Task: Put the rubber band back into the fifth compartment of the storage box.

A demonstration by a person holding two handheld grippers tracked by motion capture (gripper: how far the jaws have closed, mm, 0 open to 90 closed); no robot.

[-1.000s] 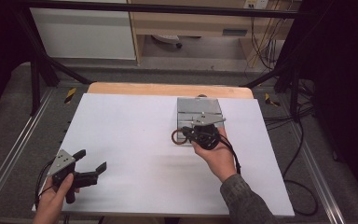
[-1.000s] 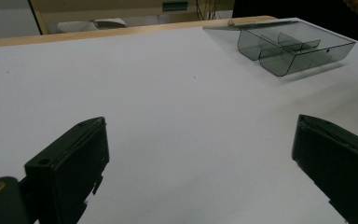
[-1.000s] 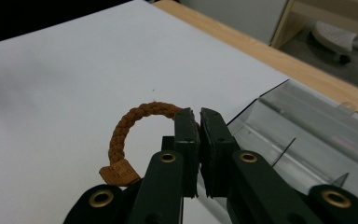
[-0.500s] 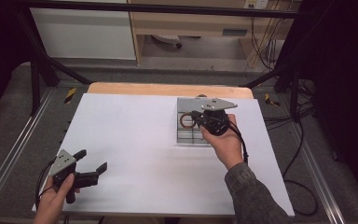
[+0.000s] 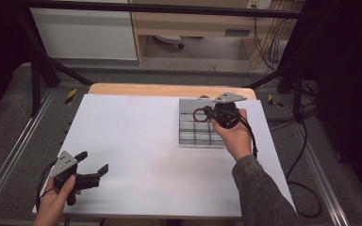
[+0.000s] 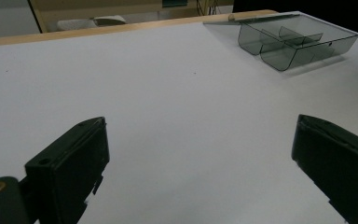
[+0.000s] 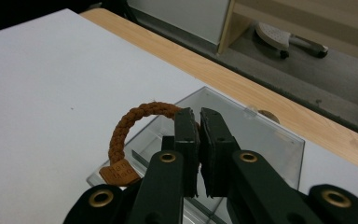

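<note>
Pinched between the nearly closed jaws of the right tongs (image 7: 199, 122) is a brown braided bracelet (image 7: 135, 119), whose loop arcs out to one side and ends in a small tan tag. It is held above the far part of a clear compartmented box (image 5: 195, 128), which is set on the white tabletop (image 5: 136, 136) near its far right corner. In the high view, the right tongs (image 5: 208, 113) are seen over the box's far edge, gripped by the right hand (image 5: 233, 134). The left tongs (image 5: 94, 167) are held low over the near left part of the tabletop, well apart from the box, with jaws spread wide and nothing between them.
</note>
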